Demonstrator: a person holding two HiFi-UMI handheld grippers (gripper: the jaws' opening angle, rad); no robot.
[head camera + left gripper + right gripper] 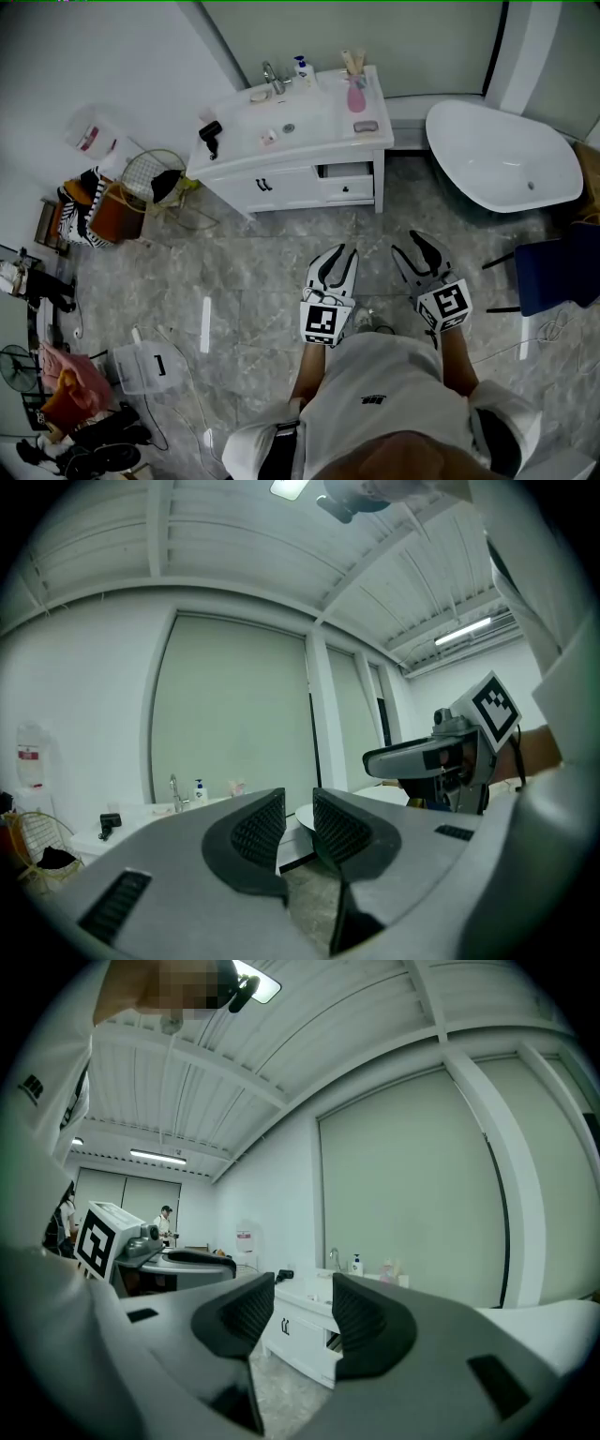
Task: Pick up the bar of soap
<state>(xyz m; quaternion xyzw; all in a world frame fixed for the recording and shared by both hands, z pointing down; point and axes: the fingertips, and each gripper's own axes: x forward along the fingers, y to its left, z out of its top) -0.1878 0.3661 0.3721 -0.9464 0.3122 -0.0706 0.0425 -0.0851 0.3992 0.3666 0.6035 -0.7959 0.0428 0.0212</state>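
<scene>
Head view: your left gripper [336,267] hangs over the floor [253,272], jaws a narrow gap apart, empty. The bar of soap [366,126] sits on the vanity [323,136], well ahead. Your right gripper [424,253] is parted slightly wider, also empty.

No words or numbers can be read anywhere. At 10 o'clock in the head view a white jug [89,131] bears a red label, too small to make out. At 6 o'clock the white shirt [384,375] carries a small dark print, also illegible. The left gripper [337,258] and right gripper [419,251] each show a black-and-white square pattern, with no letters or digits.
</scene>
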